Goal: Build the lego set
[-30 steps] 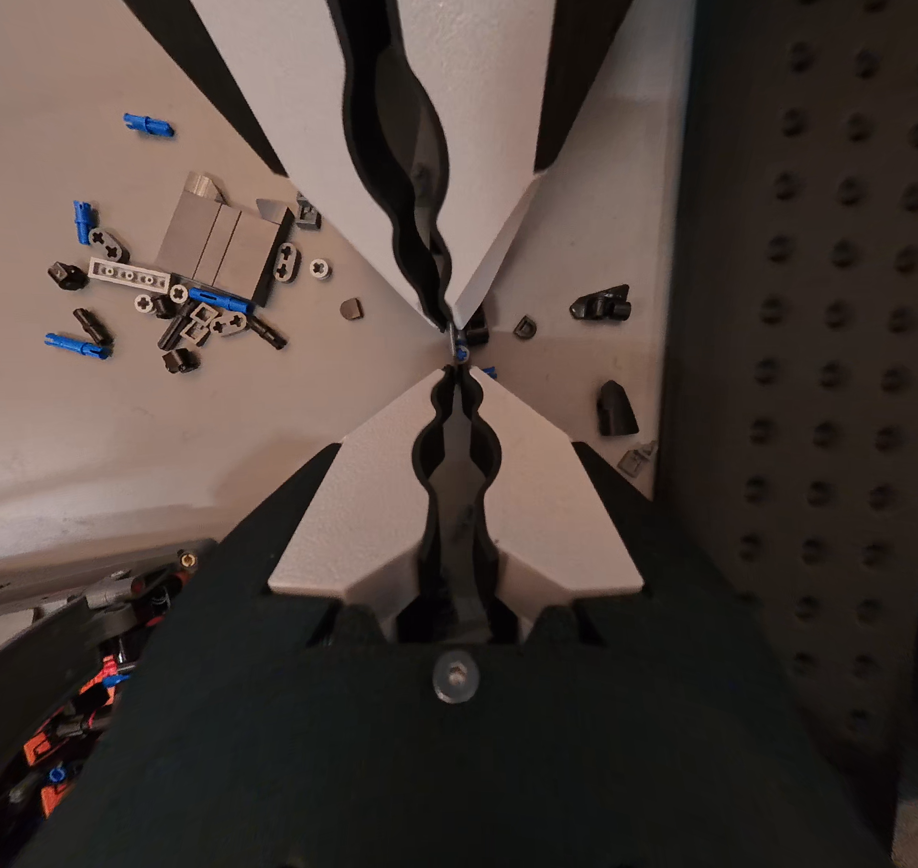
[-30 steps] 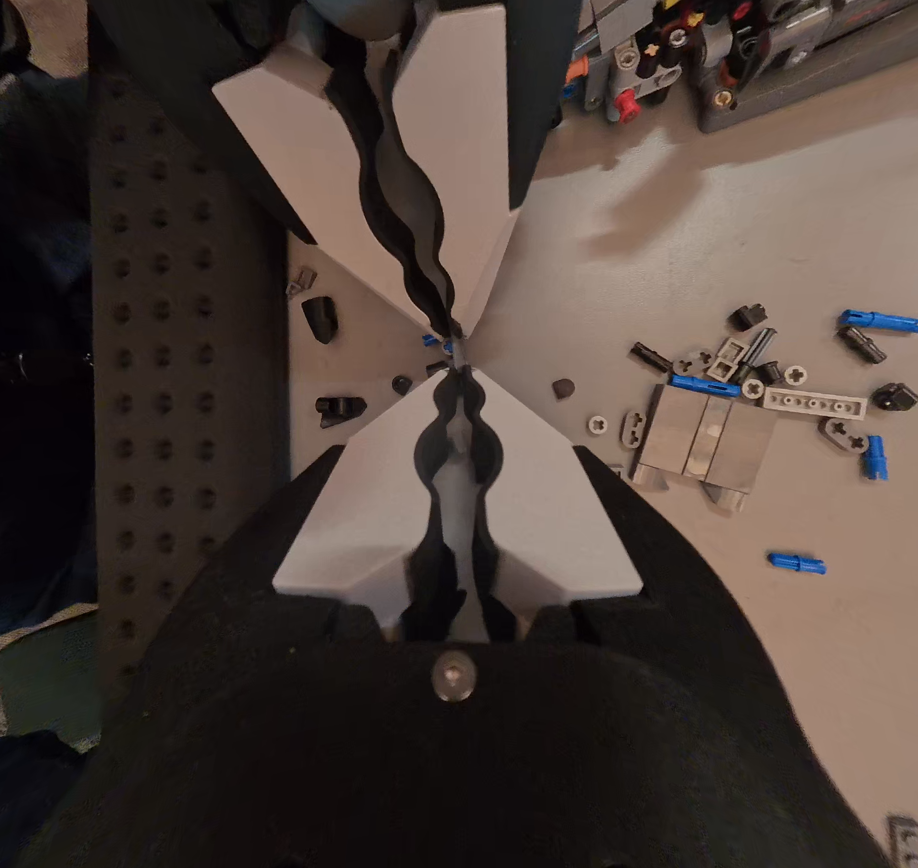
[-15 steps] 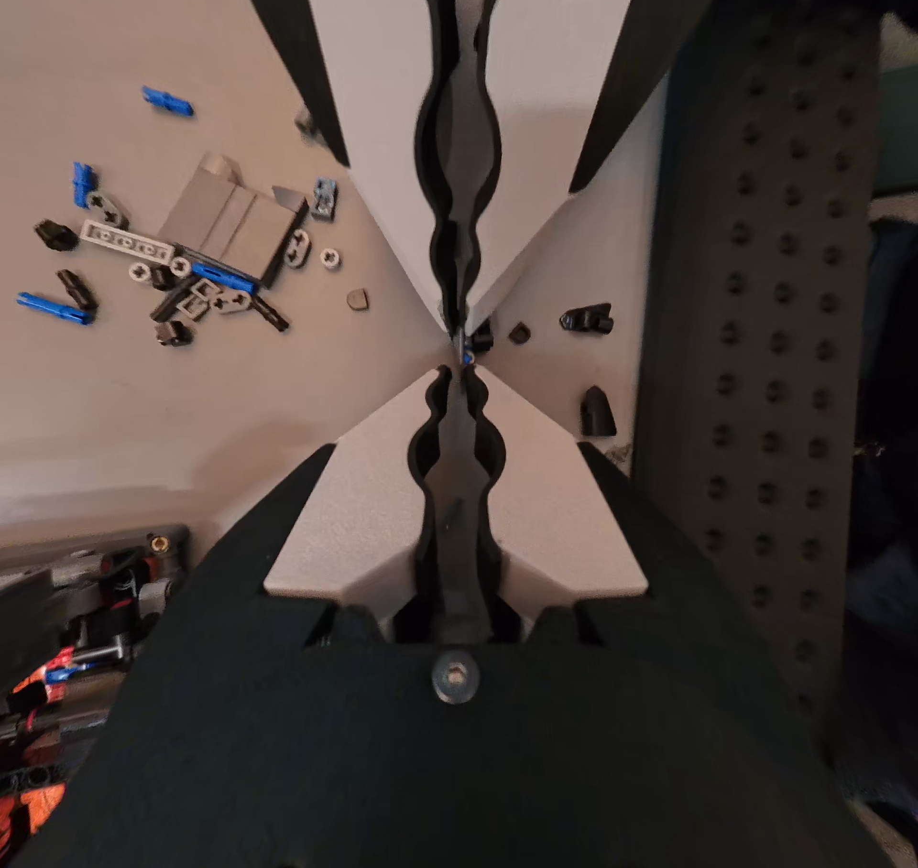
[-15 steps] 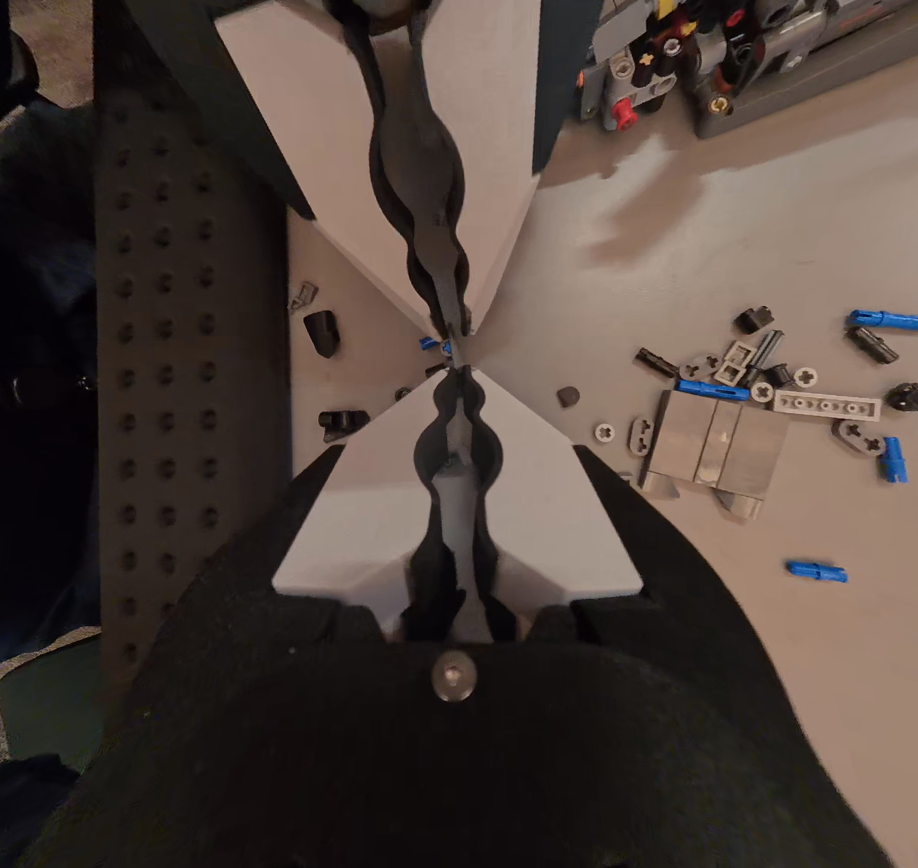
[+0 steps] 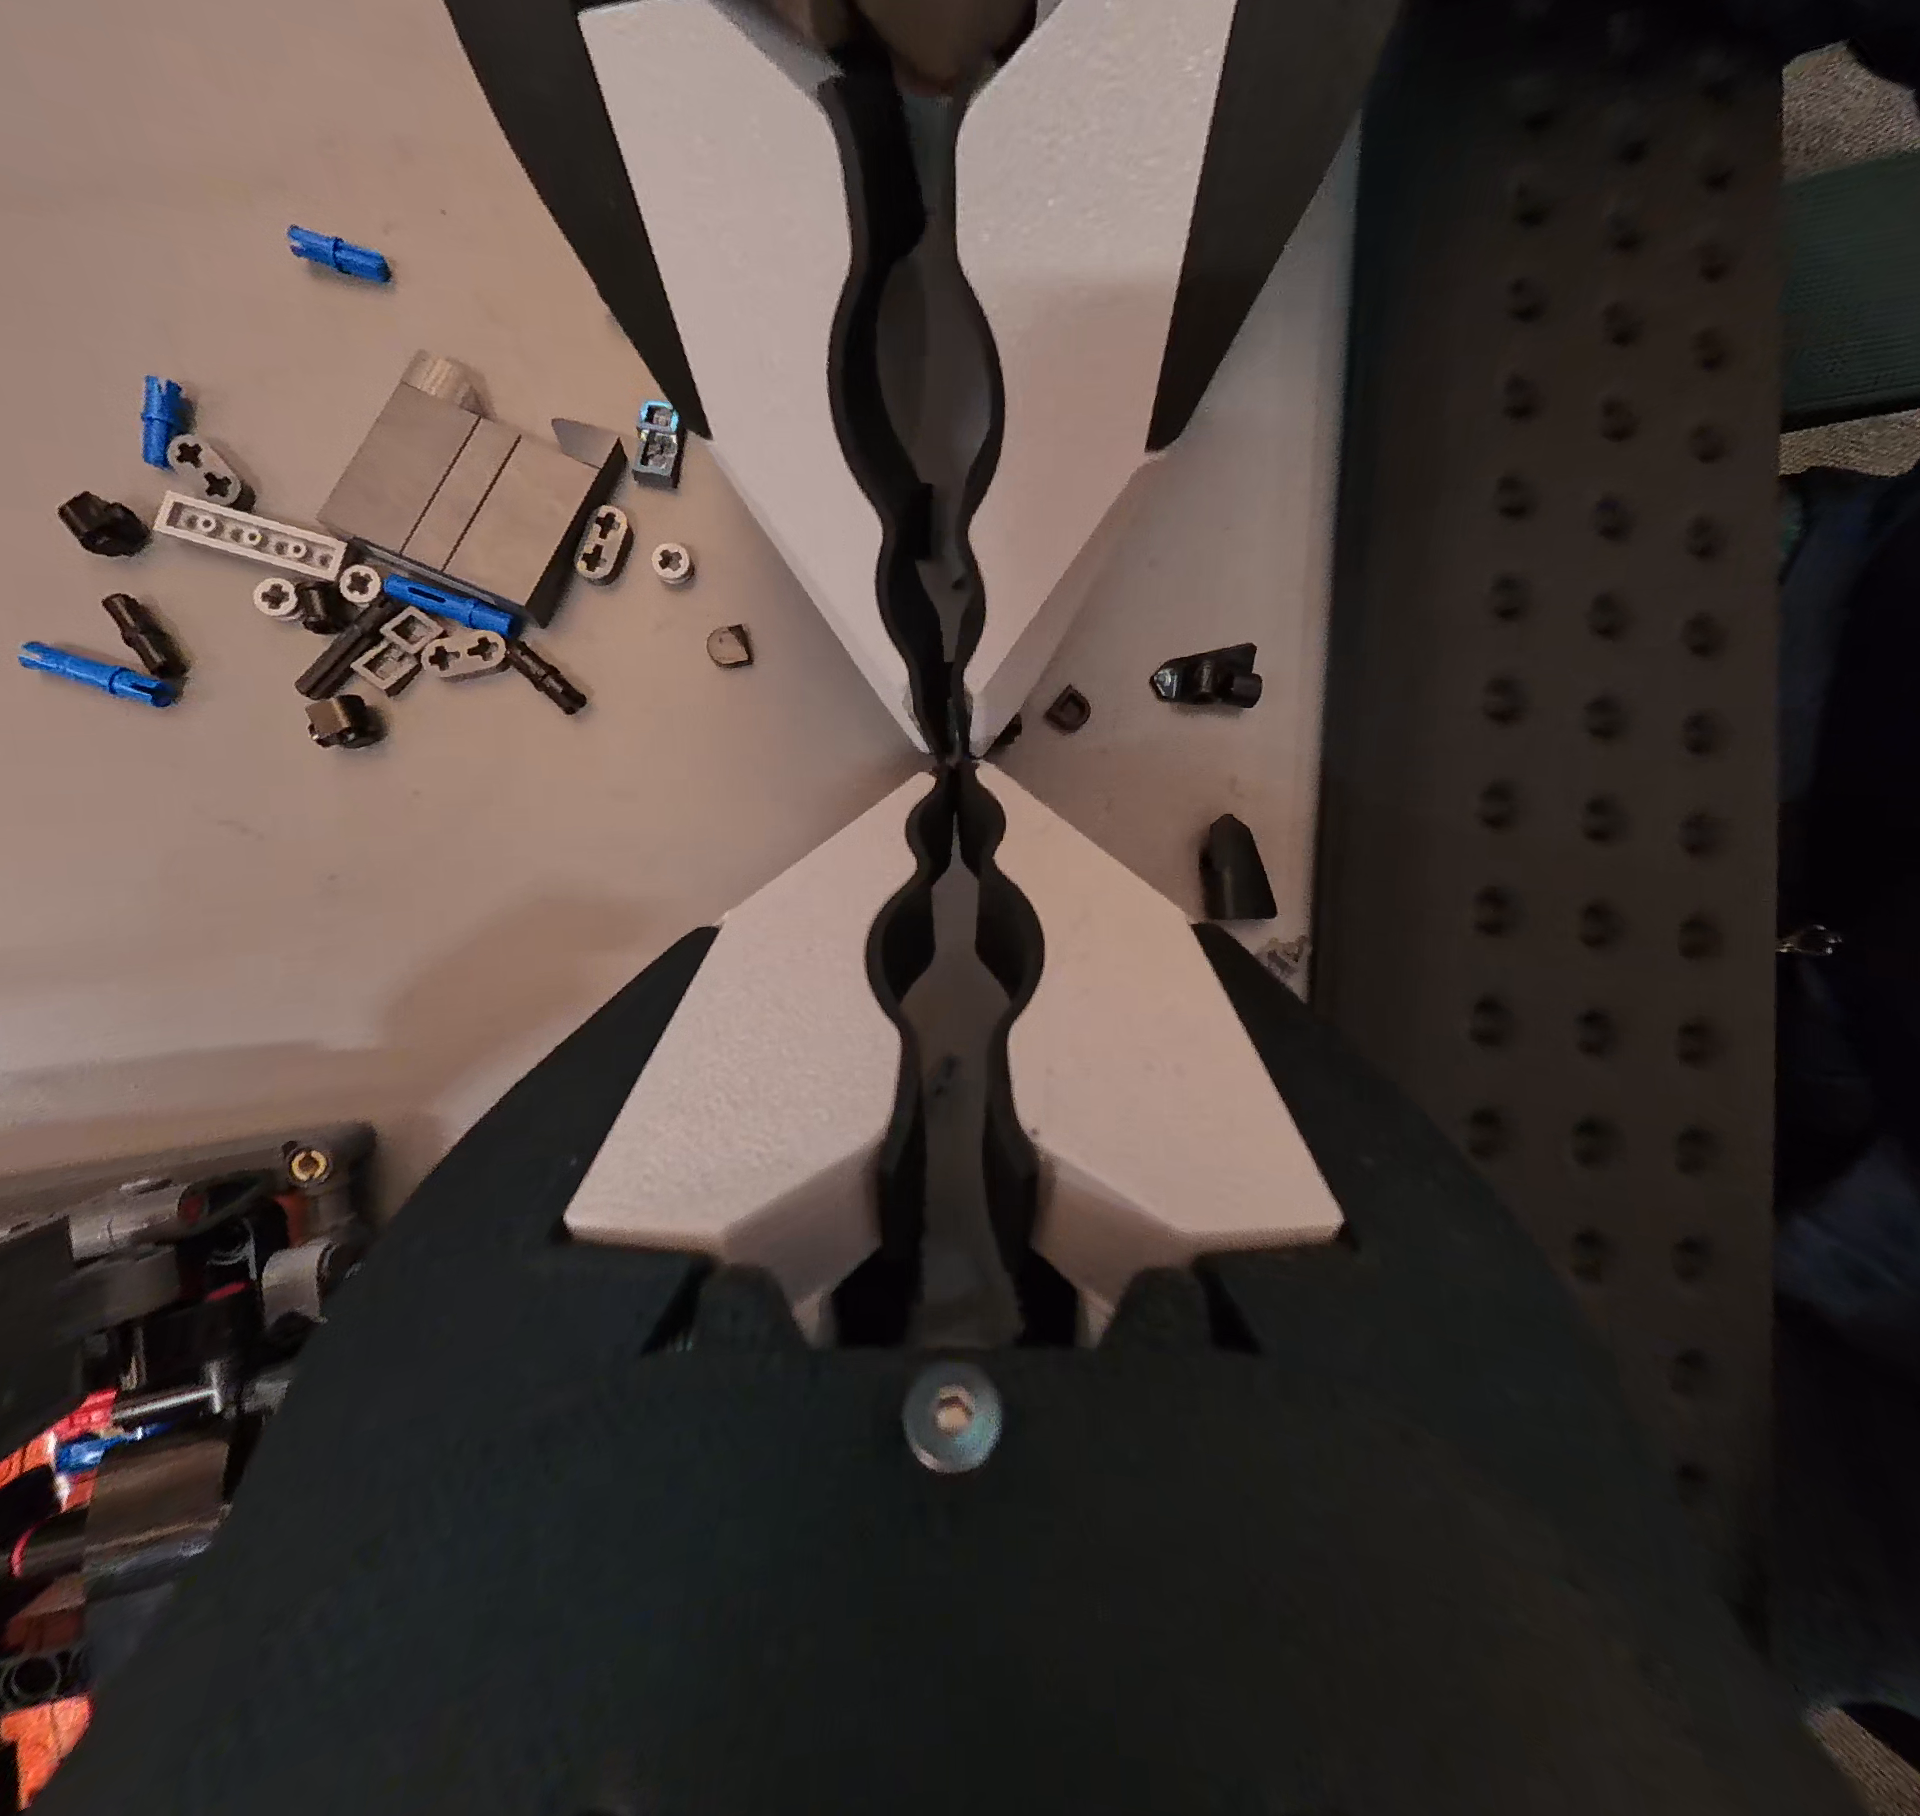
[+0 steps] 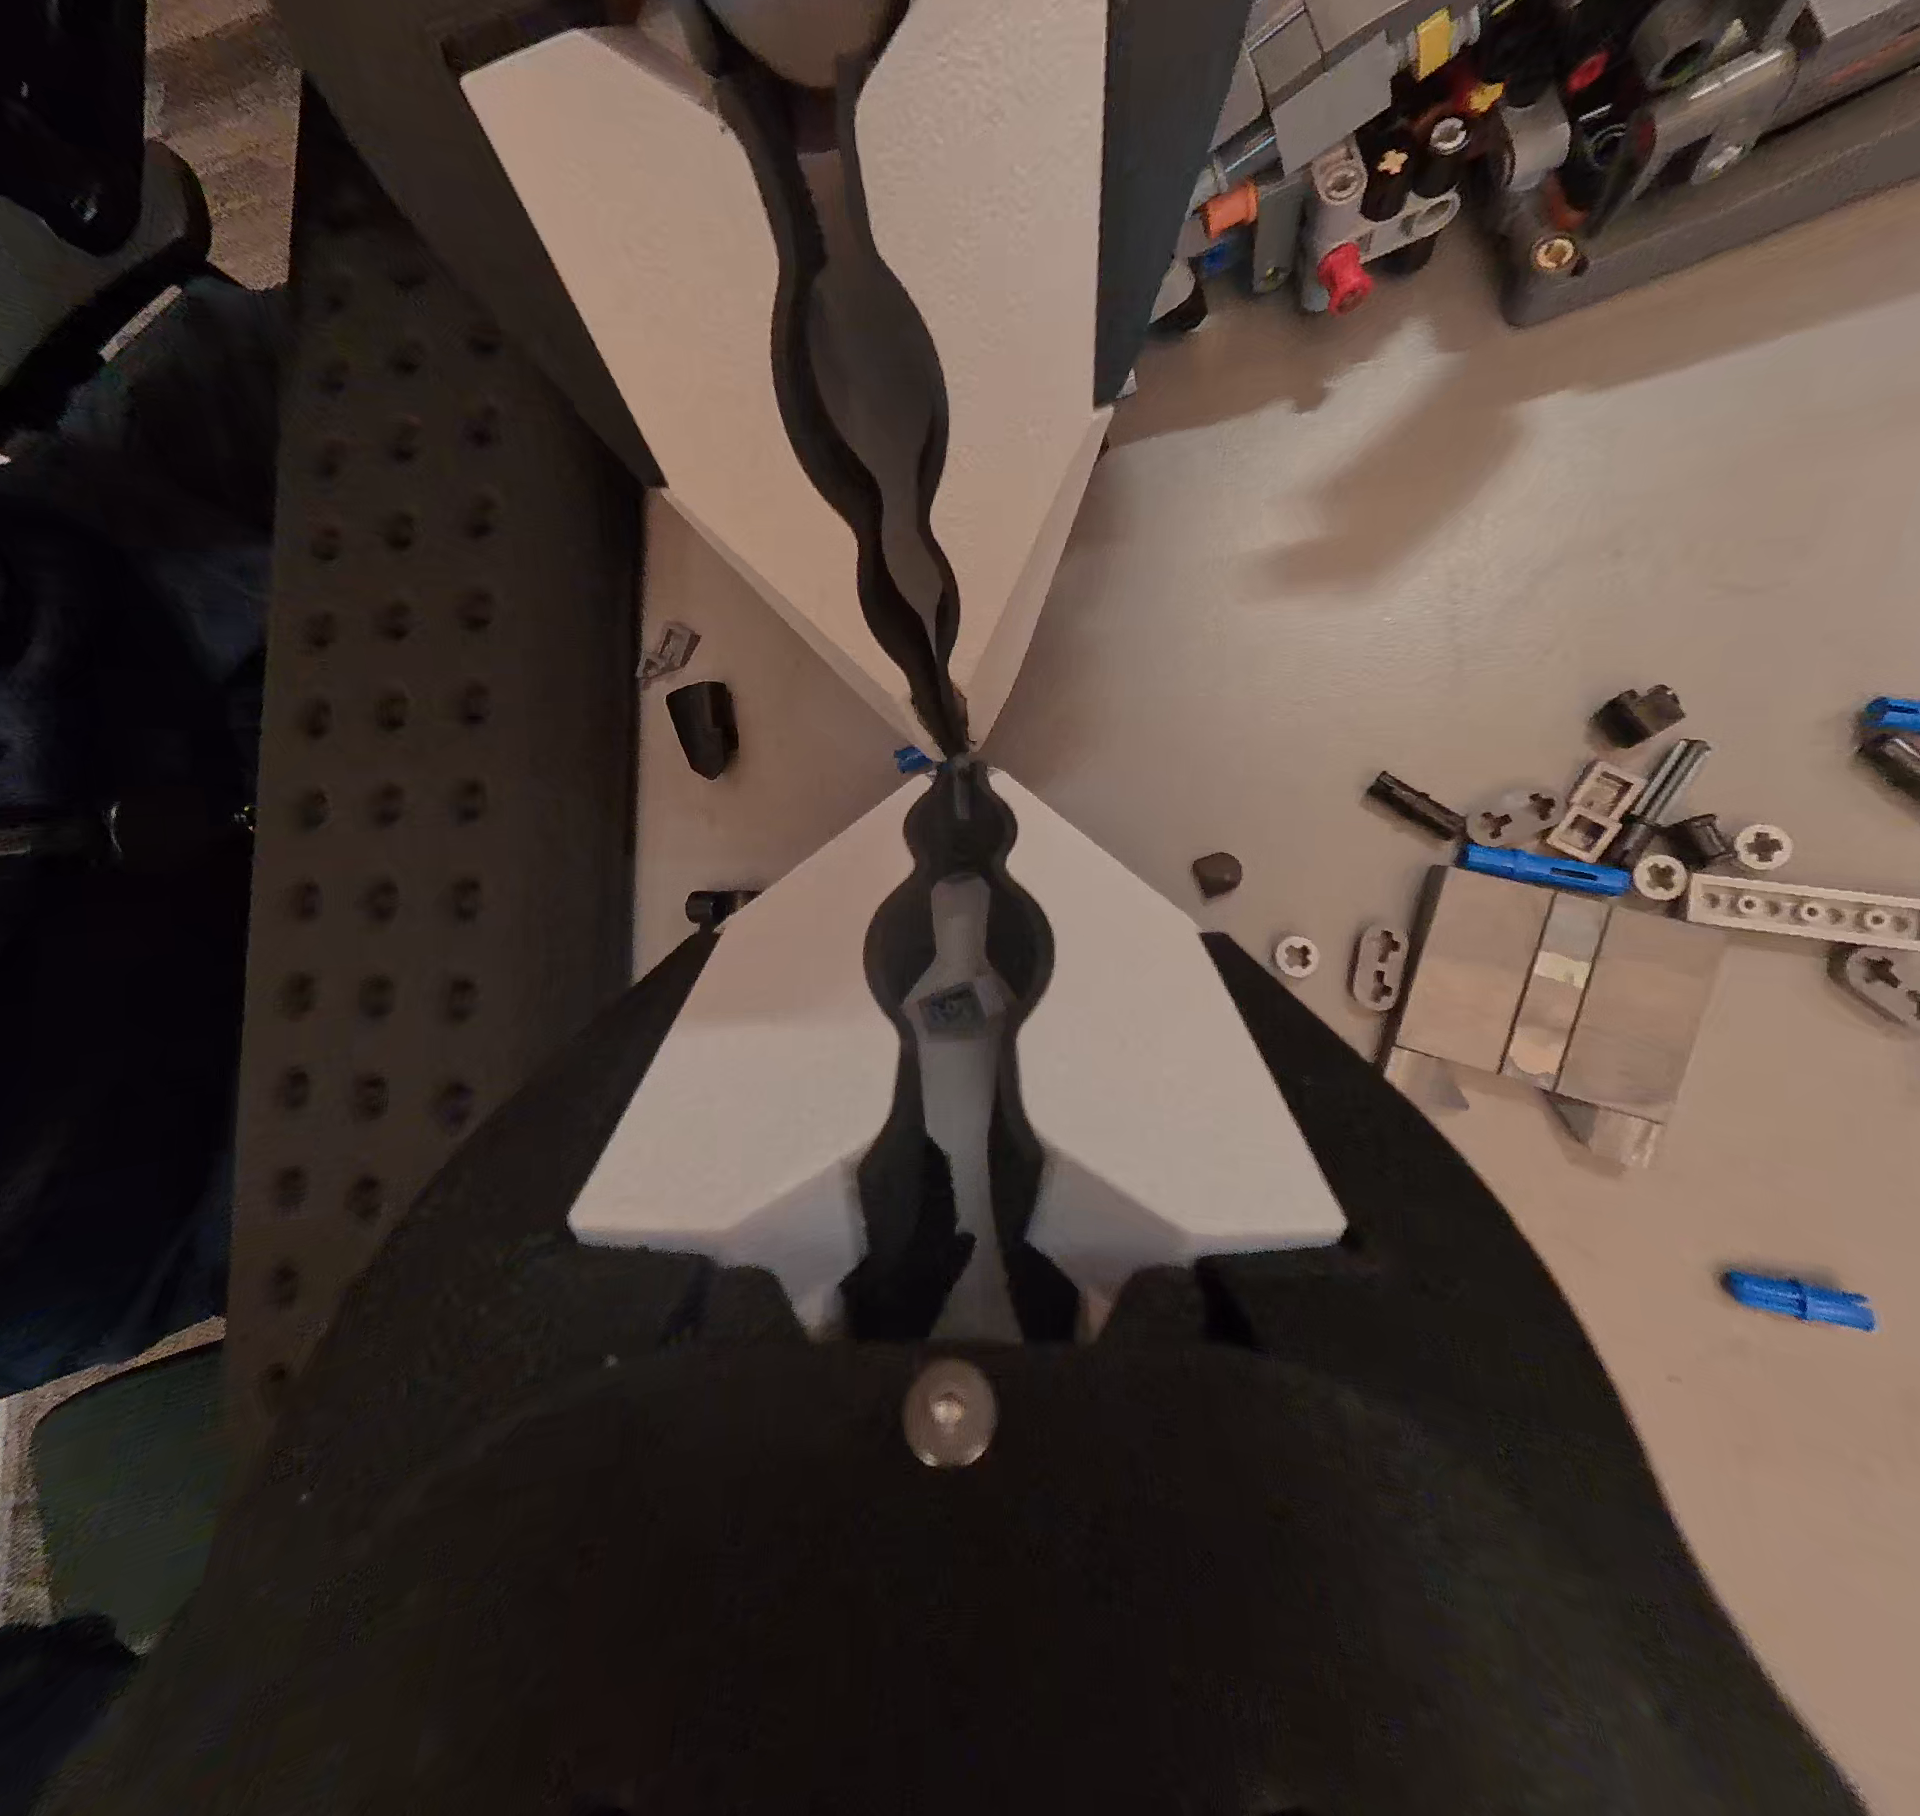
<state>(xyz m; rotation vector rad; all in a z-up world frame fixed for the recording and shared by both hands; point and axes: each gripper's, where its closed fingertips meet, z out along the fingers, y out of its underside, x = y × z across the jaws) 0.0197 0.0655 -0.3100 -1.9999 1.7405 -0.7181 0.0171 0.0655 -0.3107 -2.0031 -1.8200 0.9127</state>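
My left gripper (image 5: 951,779) and my right gripper (image 6: 956,779) are both shut and meet tip to tip above the beige table. A small dark pin (image 6: 961,802) is pinched between them; only a sliver of it shows in the left wrist view (image 5: 951,722). The right gripper (image 5: 948,727) comes in from the top of the left wrist view, and the left gripper (image 6: 940,727) from the top of the right wrist view. A grey slope block (image 5: 473,499) lies among several loose pins and small plates; it also shows in the right wrist view (image 6: 1548,977).
The partly built model (image 6: 1455,156) stands at the table's far side and shows in the left wrist view (image 5: 156,1299). A black perforated strip (image 5: 1558,727) borders the table. Small black pieces (image 5: 1205,675) (image 5: 1236,867) lie beside it. A blue pin (image 6: 1797,1299) lies apart. Less than 4 cm separates the two grippers' tips. Both grippers' tips are roughly 10 cm from the grey slope block (image 5: 473,499). Seen from the right wrist view (image 6: 1538,984) as well.
The two grippers have turned into a straighter line, tip to tip, and stay shut on the small pin. The loose pieces on the table have not moved.
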